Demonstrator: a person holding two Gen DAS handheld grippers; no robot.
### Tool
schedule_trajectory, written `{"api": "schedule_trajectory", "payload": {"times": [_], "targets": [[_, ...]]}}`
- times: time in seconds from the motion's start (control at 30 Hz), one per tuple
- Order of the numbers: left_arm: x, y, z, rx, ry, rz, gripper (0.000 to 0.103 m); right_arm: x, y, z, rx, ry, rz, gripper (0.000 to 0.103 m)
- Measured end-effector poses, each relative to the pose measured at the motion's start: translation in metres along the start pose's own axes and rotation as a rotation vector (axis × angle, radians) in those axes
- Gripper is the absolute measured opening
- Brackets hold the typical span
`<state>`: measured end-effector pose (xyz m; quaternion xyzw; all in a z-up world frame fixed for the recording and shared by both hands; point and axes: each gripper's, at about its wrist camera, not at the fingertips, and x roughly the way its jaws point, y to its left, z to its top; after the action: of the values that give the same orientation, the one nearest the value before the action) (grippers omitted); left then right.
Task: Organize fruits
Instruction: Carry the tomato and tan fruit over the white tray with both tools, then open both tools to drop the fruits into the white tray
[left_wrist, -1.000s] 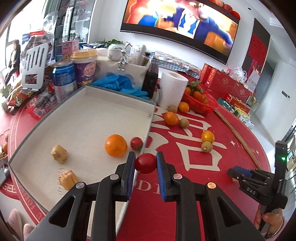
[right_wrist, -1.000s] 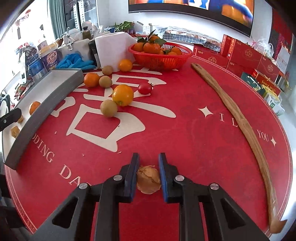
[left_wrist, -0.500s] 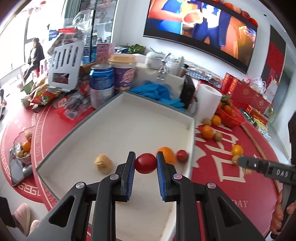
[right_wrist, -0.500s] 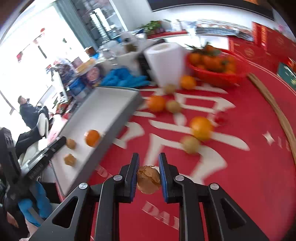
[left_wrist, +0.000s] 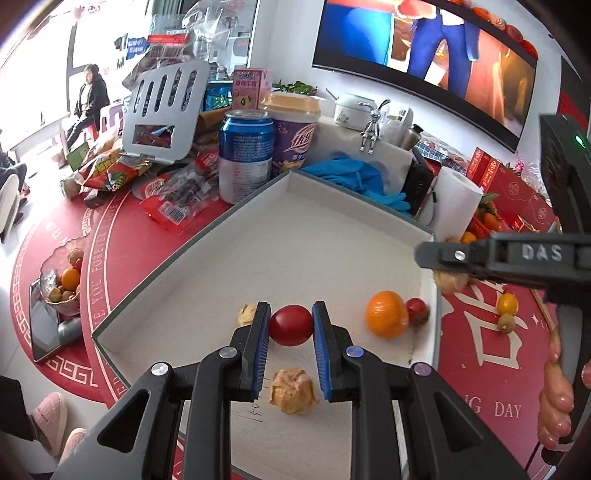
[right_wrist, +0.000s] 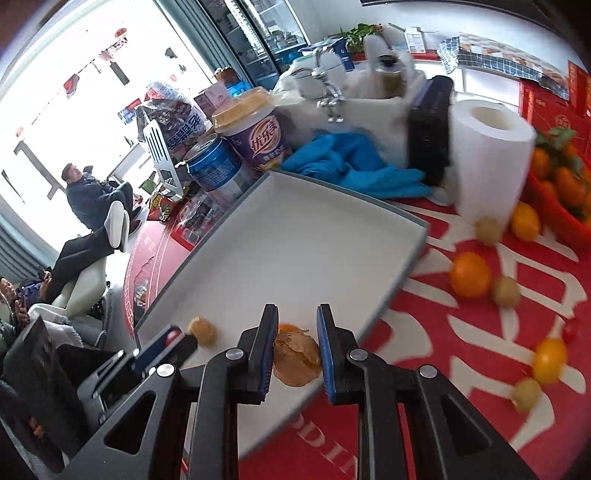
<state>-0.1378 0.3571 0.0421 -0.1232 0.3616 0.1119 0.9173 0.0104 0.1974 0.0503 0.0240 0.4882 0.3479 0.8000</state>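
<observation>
My left gripper (left_wrist: 290, 325) is shut on a red cherry tomato (left_wrist: 290, 325), held above the white tray (left_wrist: 280, 258). On the tray floor lie a papery husked fruit (left_wrist: 293, 391) just under the fingers, a second husked fruit (left_wrist: 246, 314), an orange (left_wrist: 386, 319) and another red tomato (left_wrist: 417, 311). My right gripper (right_wrist: 297, 347) is shut on a brown husked fruit (right_wrist: 295, 360) over the tray's (right_wrist: 295, 240) near right rim. It also shows from the side as the right gripper (left_wrist: 428, 258). The left gripper (right_wrist: 173, 338) appears at lower left.
Loose on the red cloth are an orange (right_wrist: 470, 274), a brownish round fruit (right_wrist: 506, 291) and a yellow fruit (right_wrist: 549, 356). A paper roll (right_wrist: 487, 158), red basket (right_wrist: 561, 221), blue gloves (left_wrist: 354, 173), blue can (left_wrist: 245, 155) and purple cup (left_wrist: 295, 136) crowd behind the tray. A glass bowl (left_wrist: 61, 295) sits left.
Both grippers have swung left over the tray. The left carried its tomato further in past the orange. The right brought its husked fruit from the red cloth to the tray's rim.
</observation>
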Motion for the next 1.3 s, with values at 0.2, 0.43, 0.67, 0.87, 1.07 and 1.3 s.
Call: {"api": "schedule_trajectory", "payload": {"times": [0.2, 0.43, 0.67, 0.87, 1.07, 1.3], "targets": [[0.007, -0.002, -0.004, 0.009, 0.014, 0.019, 0.027, 0.026, 0.006, 0.010, 0.000, 0.031, -0.011, 0.024], [0.001, -0.006, -0.006, 0.010, -0.008, 0.033, 0.078, 0.021, -0.001, 0.010, 0.027, 0.000, -0.001, 0.098], [-0.015, -0.033, -0.001, 0.063, -0.002, -0.027, 0.079, -0.016, -0.017, -0.005, 0.020, -0.034, -0.087, 0.101], [-0.017, -0.082, -0.003, 0.153, 0.057, -0.132, 0.080, -0.065, -0.073, -0.041, 0.130, -0.091, -0.173, 0.103], [-0.005, -0.140, -0.012, 0.255, 0.121, -0.185, 0.081, -0.099, -0.133, -0.069, 0.238, -0.092, -0.303, 0.103], [0.027, -0.193, -0.038, 0.314, 0.213, -0.168, 0.081, -0.106, -0.178, -0.104, 0.254, -0.060, -0.507, 0.103]]}}
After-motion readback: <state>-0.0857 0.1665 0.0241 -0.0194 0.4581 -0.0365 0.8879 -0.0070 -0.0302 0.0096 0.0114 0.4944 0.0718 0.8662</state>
